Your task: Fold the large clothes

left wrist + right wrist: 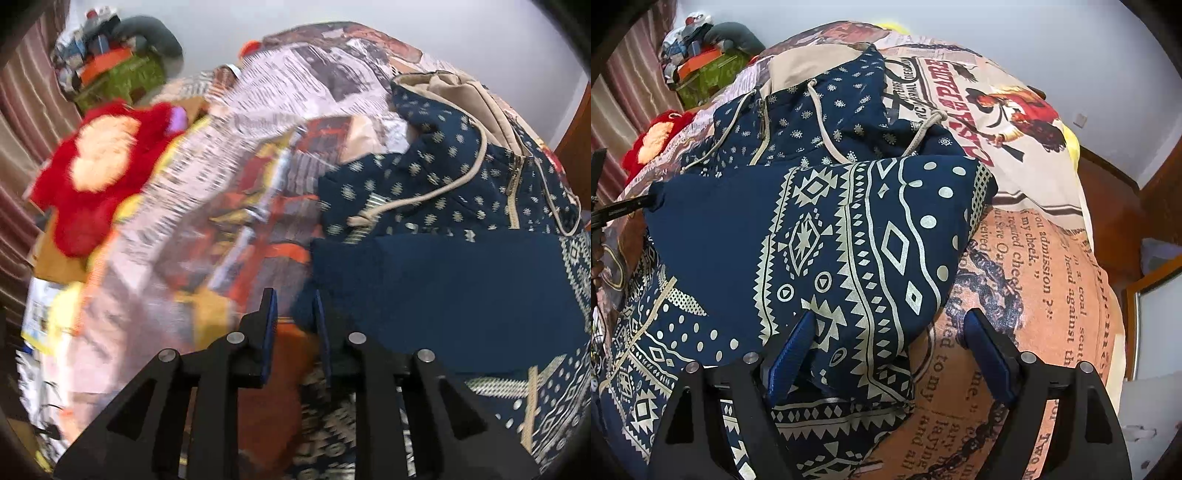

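A navy hoodie point(820, 236) with cream geometric print, beige hood lining and drawstrings lies on a bed covered by a newspaper-print sheet point(1034, 280). A folded part of it lies over the body. It also shows at the right of the left wrist view point(443, 280). My left gripper point(293, 321) has its jaws nearly together at the hoodie's left edge; the view is blurred and I cannot tell if cloth is pinched. My right gripper point(890, 339) is open, its left finger point(792, 347) over the hoodie's lower part, its right finger over the sheet.
A red and cream plush toy point(99, 173) lies on the bed's left side. A green box piled with clutter point(118, 70) stands at the far left by a striped curtain point(22, 122). Wooden furniture point(1137, 206) borders the bed on the right.
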A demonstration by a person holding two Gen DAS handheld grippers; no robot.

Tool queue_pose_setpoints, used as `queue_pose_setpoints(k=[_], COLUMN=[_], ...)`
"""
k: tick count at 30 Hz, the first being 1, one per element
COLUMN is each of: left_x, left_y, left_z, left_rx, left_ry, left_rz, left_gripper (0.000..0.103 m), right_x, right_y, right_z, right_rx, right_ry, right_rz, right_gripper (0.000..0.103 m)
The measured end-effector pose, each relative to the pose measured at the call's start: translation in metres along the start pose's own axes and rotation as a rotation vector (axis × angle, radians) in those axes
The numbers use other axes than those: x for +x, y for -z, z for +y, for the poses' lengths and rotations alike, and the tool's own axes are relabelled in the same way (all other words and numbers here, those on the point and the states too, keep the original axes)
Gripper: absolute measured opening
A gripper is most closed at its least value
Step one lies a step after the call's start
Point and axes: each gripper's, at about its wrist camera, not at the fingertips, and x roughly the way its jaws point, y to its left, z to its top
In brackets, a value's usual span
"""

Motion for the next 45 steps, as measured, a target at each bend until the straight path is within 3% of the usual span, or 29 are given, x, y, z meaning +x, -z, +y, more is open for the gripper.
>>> queue_pose_setpoints(k=[4,8,11,16,20,27,30,34,38,39,40,42,43,45], left_x=[-0.02,-0.041,-0.054,-0.056,-0.038,0.024,0.055,0.094,0.12,0.124,0.126,0.126,0.124,0.118], left_y=[-0.003,-0.017,-0.033,-0.08,-0.115,-0.164,-0.177,-0.188,-0.194,-0.195,-0.196,-0.196,-0.196,-0.196], left_z=[0.018,0.016,0.004,-0.037,-0.066,-0.094,-0.096,-0.1,-0.101,-0.101,-0.102,-0.103,-0.107,-0.112], left_rx=[0.025,0.051,0.075,0.112,0.115,0.067,0.025,-0.012,-0.083,-0.099,-0.114,-0.125,-0.123,-0.1], left_ry=[-0.029,-0.038,-0.005,0.066,0.093,0.123,0.141,0.182,0.252,0.268,0.288,0.33,0.351,0.333], left_rz=[-0.018,-0.049,-0.096,-0.141,-0.146,-0.115,-0.085,-0.022,0.022,0.028,0.03,0.031,0.039,0.025], left_gripper=[0.023,0.043,0.058,0.065,0.071,0.071,0.071,0.071,0.071,0.07,0.062,0.035,0.016,0.008], right_x=[-0.002,-0.021,-0.039,-0.057,-0.054,-0.005,0.028,0.069,0.106,0.115,0.122,0.126,0.125,0.122], right_y=[-0.002,-0.019,-0.042,-0.092,-0.137,-0.203,-0.228,-0.254,-0.269,-0.271,-0.271,-0.27,-0.268,-0.264], right_z=[0.0,0.002,0.005,0.017,0.026,0.03,0.027,0.013,-0.001,-0.003,-0.005,-0.003,0.001,0.012], right_rx=[0.0,-0.002,-0.002,-0.017,-0.018,0.008,0.029,0.102,0.185,0.198,0.206,0.185,0.161,0.113], right_ry=[0.007,0.008,0.005,0.011,0.006,0.01,0.02,-0.041,-0.107,-0.119,-0.133,-0.13,-0.126,-0.14], right_rz=[0.0,-0.063,-0.13,-0.228,-0.294,-0.302,-0.269,-0.241,-0.159,-0.134,-0.112,-0.115,-0.128,-0.137], right_gripper=[0.082,0.082,0.082,0.089,0.093,0.094,0.094,0.094,0.094,0.094,0.092,0.087,0.082,0.068])
